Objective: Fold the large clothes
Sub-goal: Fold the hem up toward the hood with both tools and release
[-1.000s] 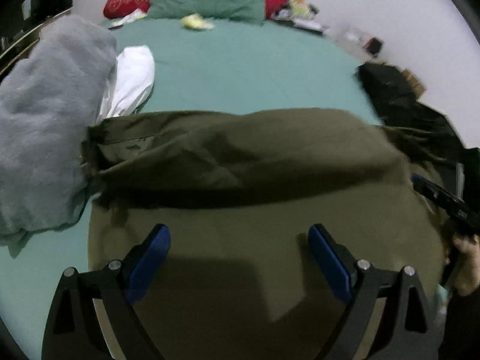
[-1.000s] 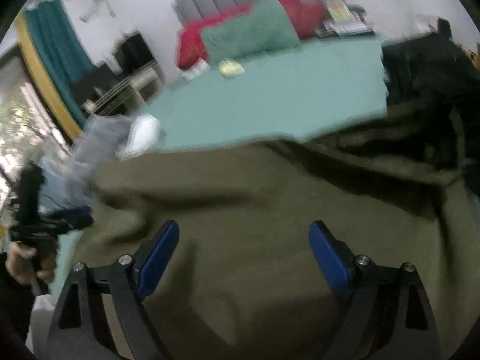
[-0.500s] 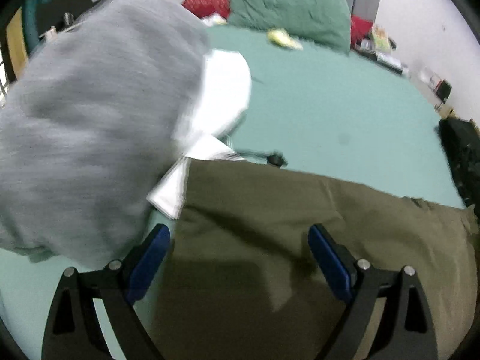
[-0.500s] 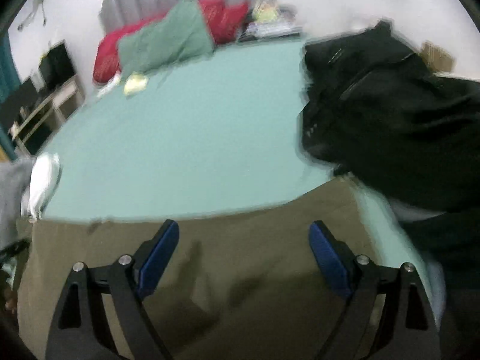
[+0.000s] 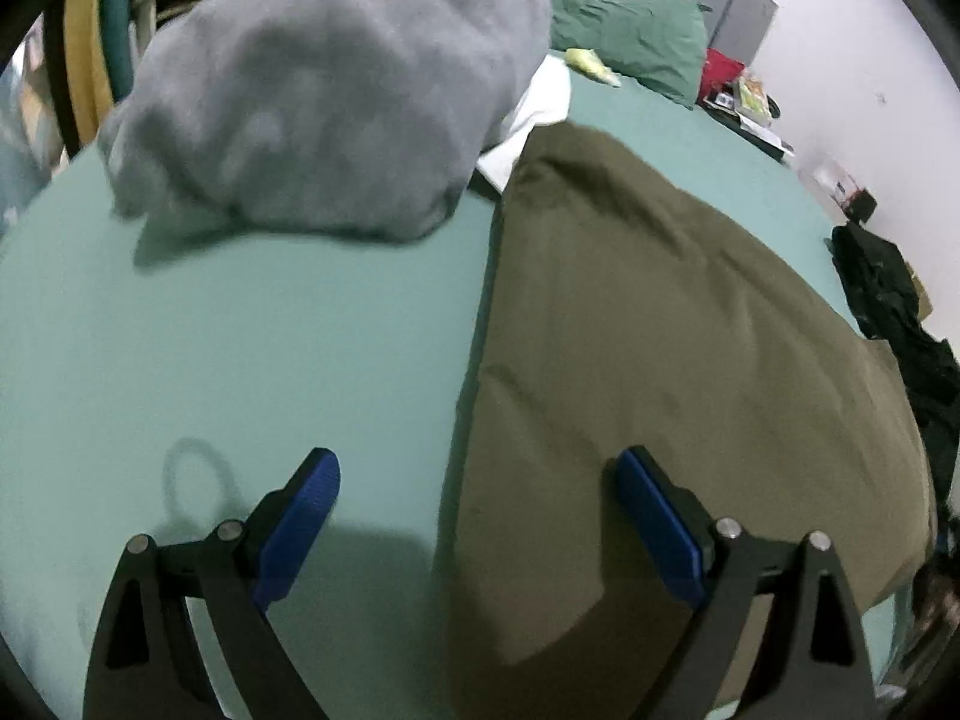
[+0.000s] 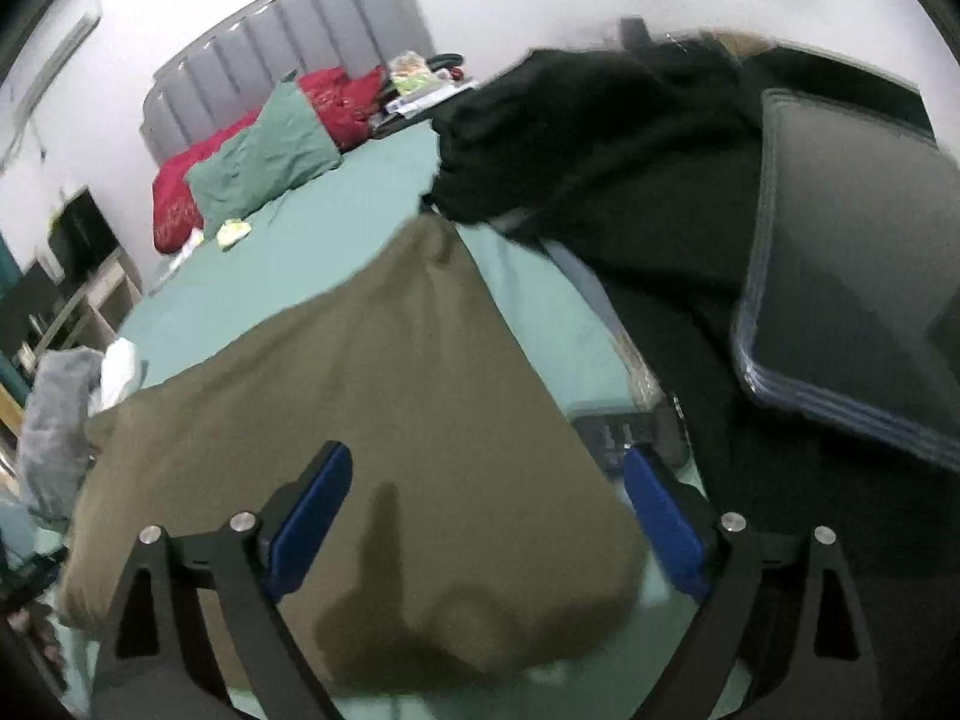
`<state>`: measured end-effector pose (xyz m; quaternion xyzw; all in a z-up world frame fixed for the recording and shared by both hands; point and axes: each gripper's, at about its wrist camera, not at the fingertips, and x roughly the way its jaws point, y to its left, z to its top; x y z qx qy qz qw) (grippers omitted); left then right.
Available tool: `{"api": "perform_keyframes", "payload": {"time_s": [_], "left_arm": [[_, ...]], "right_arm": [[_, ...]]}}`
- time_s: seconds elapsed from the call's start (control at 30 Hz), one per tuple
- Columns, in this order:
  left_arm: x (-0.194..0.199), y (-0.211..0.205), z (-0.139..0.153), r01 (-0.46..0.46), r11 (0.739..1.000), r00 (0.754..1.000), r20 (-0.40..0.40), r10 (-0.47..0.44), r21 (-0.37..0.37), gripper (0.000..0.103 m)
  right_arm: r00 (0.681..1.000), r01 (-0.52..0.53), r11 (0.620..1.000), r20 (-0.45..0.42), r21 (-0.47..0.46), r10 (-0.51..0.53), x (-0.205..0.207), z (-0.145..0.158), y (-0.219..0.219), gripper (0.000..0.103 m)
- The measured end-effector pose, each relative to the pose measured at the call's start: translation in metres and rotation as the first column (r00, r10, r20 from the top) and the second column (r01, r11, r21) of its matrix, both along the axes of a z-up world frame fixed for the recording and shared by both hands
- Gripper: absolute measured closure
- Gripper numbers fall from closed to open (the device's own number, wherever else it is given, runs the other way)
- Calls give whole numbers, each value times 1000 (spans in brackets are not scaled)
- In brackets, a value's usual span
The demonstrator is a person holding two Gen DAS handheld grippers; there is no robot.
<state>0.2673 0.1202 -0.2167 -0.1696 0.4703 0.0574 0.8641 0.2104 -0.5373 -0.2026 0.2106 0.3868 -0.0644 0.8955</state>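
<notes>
A large olive-green garment lies folded flat on the green bed sheet. My left gripper hovers open above the garment's left edge, one blue finger over bare sheet and the other over cloth. In the right wrist view the same olive garment ends at a rounded near-right corner. My right gripper hangs over that corner with its jaws opening. The cloth lies below the jaws, and the pads do not press on it.
A bulky grey blanket and a white cloth crowd the garment's far-left corner. Black clothes and a dark flat case are piled along the right side. A dark phone-like device lies by my right finger. Pillows are at the headboard.
Both grippers have swung apart from over the garment's middle: the left to its left edge by the grey blanket, the right to its right end by the black clothes. Neither holds cloth.
</notes>
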Motion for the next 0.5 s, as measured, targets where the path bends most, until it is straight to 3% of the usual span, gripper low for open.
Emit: {"api": "perform_keyframes", "payload": {"time_s": [0.1, 0.17, 0.27, 0.3, 0.33, 0.37, 0.4, 0.43, 0.5], "left_arm": [[-1, 1, -8, -52, 998, 999, -16, 51, -47, 9], [-1, -1, -19, -68, 995, 996, -62, 64, -69, 9], [6, -11, -22, -18, 1000, 999, -51, 17, -14, 10], [6, -12, -22, 4, 1000, 999, -45, -5, -19, 15], [5, -14, -20, 48, 998, 998, -25, -49, -50, 40], [6, -18, -18, 104, 991, 994, -14, -105, -82, 80], [6, -27, -15, 142, 989, 989, -33, -143, -47, 94], [4, -38, -8, 174, 984, 984, -47, -173, 27, 100], [-3, -49, 8, 182, 978, 983, -43, -179, 103, 101]], "right_arm": [[999, -33, 981, 20, 189, 29, -15, -30, -7, 12], [998, -42, 979, 55, 201, 32, -17, -33, -4, 12], [989, -143, 944, 74, 297, 127, -2, -38, 9, 14], [986, -166, 945, 63, 283, 155, 3, -39, 19, 34], [978, -208, 928, 68, 308, 196, 7, -42, 27, 70], [980, -200, 923, 73, 329, 187, 7, -43, 28, 71], [980, -197, 922, 78, 332, 181, 7, -40, 31, 75], [979, -201, 923, 83, 327, 184, 6, -37, 33, 79], [980, -195, 928, 101, 317, 172, -3, -25, 34, 82]]}}
